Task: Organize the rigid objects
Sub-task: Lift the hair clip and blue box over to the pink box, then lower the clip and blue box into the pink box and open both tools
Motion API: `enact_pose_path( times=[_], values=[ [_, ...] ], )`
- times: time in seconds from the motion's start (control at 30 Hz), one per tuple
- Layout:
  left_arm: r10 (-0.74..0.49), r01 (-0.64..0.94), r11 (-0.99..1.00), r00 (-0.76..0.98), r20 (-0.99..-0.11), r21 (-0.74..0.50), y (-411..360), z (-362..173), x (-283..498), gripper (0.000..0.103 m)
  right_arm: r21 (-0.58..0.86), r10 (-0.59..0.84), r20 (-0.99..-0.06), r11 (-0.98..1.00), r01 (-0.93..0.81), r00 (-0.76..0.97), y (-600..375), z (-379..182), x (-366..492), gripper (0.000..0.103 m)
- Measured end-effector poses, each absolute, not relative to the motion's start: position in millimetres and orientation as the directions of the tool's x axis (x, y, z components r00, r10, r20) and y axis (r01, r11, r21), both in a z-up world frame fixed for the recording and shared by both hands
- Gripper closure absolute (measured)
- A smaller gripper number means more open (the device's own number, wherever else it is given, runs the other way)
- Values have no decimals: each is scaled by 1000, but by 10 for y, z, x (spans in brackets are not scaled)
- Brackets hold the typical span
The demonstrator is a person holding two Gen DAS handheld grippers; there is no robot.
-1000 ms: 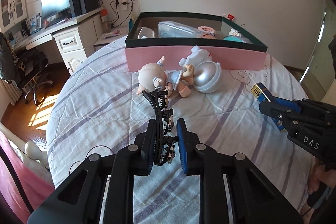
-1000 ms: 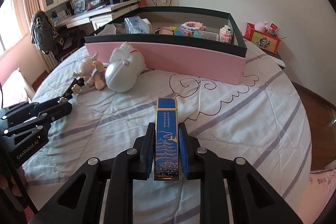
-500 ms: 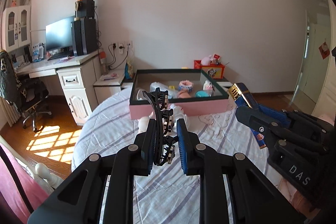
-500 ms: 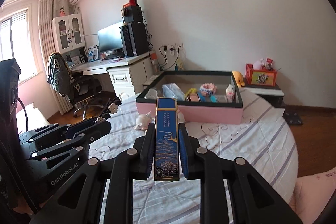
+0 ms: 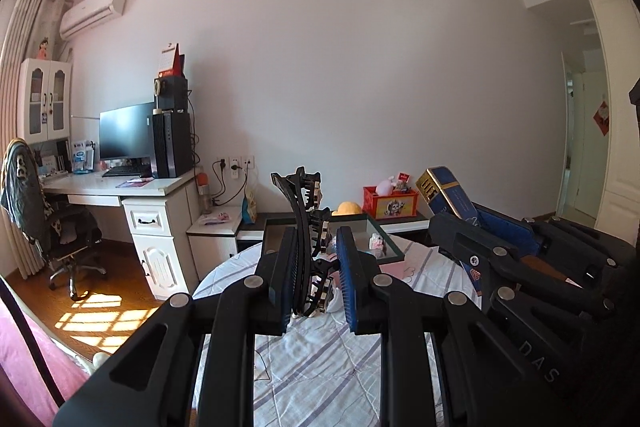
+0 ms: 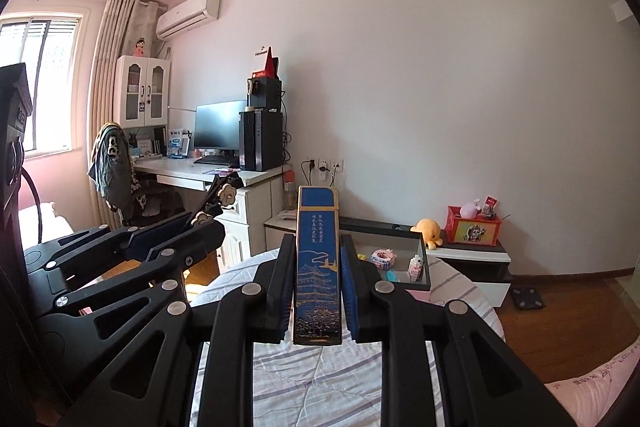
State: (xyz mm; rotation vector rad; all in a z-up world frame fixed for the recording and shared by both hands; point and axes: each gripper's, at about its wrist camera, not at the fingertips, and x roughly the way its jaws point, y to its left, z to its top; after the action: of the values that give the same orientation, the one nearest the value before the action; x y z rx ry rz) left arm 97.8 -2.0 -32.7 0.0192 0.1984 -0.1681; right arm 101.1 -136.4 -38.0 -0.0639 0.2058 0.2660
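Note:
My left gripper (image 5: 316, 239) is shut on a black toothed hair clip (image 5: 303, 215), which stands upright between the pads. My right gripper (image 6: 318, 243) is shut on a long blue box with gold print (image 6: 318, 259), its far end pointing up and forward. Both are held high over the striped bed (image 6: 320, 379). Ahead and below lies the open storage box with dark rim (image 6: 380, 225) and pink side, several small items inside. In the left wrist view the right gripper (image 5: 456, 223) carries the blue box (image 5: 444, 191) at the right. The left gripper (image 6: 204, 223) and hair clip (image 6: 224, 193) show at the left.
Beyond the bed's left side stands a white desk (image 5: 120, 187) with monitor and computer tower, and an office chair (image 5: 60, 235). A low bedside cabinet (image 6: 472, 255) holds a red box and an orange plush (image 6: 428, 227). Wooden floor lies around the bed.
Both grippers have risen and tipped up from the bed, each keeping its hold. The storage box now sits low and small in view, and the toys before it are hidden.

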Motion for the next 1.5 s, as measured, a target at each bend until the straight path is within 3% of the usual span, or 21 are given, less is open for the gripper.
enact_pose_path(
  times=[0.33,0.77,1.13,1.5],
  values=[
    [-161,165,986,976,-145,14,-15,-193,711,84,-63,253,-160,962,-266,954,-1321,-240,772,82],
    [-169,178,984,962,-214,23,-126,-318,1147,84,-51,254,-206,962,-269,945,-1401,-368,1104,82],
    [-137,172,982,931,-338,75,-306,-532,2427,84,-44,266,-299,955,-292,916,-1471,-561,2192,82],
    [-77,149,983,862,-501,105,-319,-959,4098,84,-16,210,-459,970,-244,863,-1810,-1052,3665,82]
  ],
)
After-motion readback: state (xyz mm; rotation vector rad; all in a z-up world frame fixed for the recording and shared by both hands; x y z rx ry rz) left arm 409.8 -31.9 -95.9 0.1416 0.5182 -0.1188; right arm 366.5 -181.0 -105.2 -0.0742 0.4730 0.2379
